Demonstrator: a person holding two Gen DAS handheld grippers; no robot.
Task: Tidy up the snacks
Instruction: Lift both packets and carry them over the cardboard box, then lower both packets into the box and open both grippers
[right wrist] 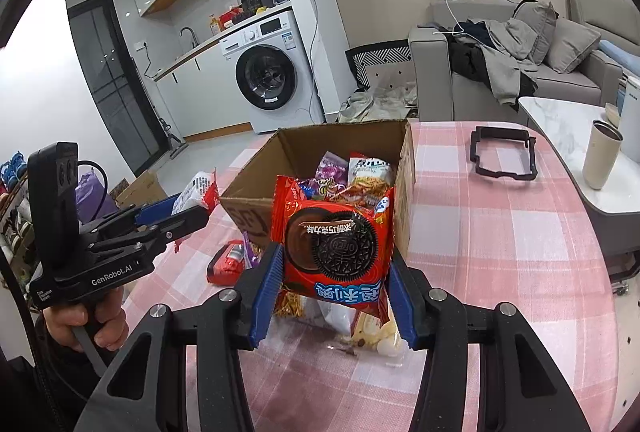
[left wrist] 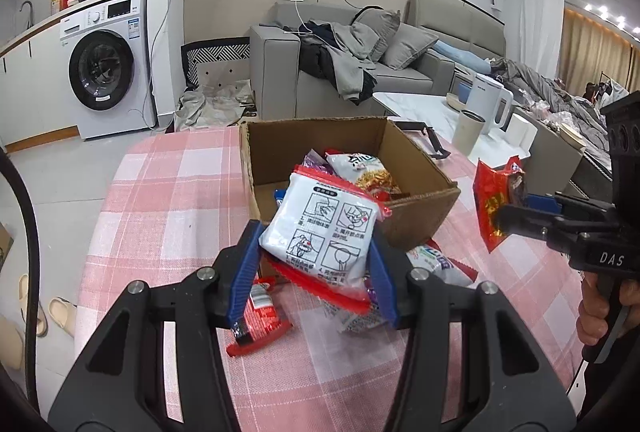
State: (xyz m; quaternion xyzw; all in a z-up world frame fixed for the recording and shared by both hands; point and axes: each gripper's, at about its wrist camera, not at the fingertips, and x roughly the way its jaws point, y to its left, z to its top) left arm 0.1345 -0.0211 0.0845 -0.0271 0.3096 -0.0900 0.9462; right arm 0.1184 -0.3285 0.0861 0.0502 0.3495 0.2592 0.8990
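An open cardboard box (left wrist: 416,203) (right wrist: 304,143) sits on the pink checked tablecloth and holds several snack packs. My left gripper (left wrist: 312,252) is shut on a white noodle pack with red edges (left wrist: 324,232), held above the box's near edge; it also shows in the right wrist view (right wrist: 198,191). My right gripper (right wrist: 334,272) is shut on a red Oreo pack (right wrist: 332,248), held just in front of the box; it also shows in the left wrist view (left wrist: 494,203). Loose packs lie on the cloth below: a red one (left wrist: 258,316) (right wrist: 226,262) and others (left wrist: 436,264) (right wrist: 376,332).
A black frame (right wrist: 504,155) lies on the cloth to the right of the box. A side table (right wrist: 560,119) with a beige cup (right wrist: 602,159) and white kettle (left wrist: 486,103) stands beyond. Sofa and washing machine are behind; the table edge is at left.
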